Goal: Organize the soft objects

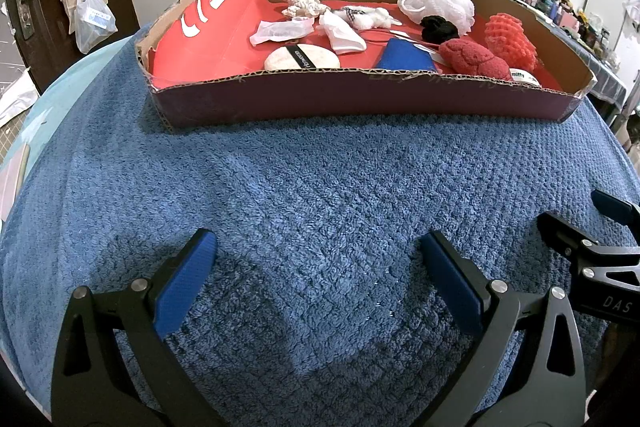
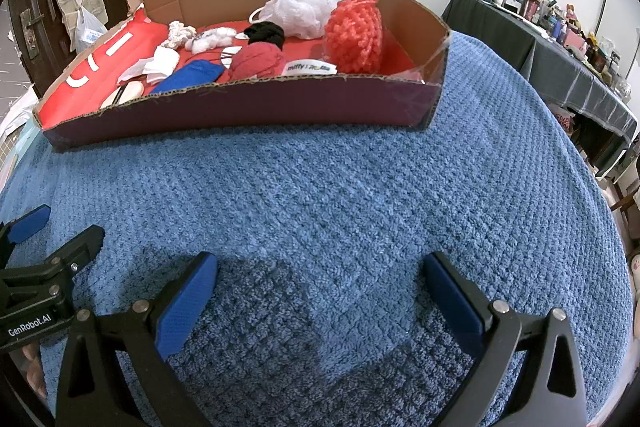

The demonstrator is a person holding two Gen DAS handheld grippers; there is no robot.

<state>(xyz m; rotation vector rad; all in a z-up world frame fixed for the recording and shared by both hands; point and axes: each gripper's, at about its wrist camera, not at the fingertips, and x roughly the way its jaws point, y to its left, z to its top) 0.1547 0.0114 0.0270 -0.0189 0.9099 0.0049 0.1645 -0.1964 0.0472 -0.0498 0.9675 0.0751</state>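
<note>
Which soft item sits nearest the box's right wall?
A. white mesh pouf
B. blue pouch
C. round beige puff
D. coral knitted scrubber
D: the coral knitted scrubber lies closest to the right wall of the cardboard box, with the white mesh pouf behind it and further left.
</note>
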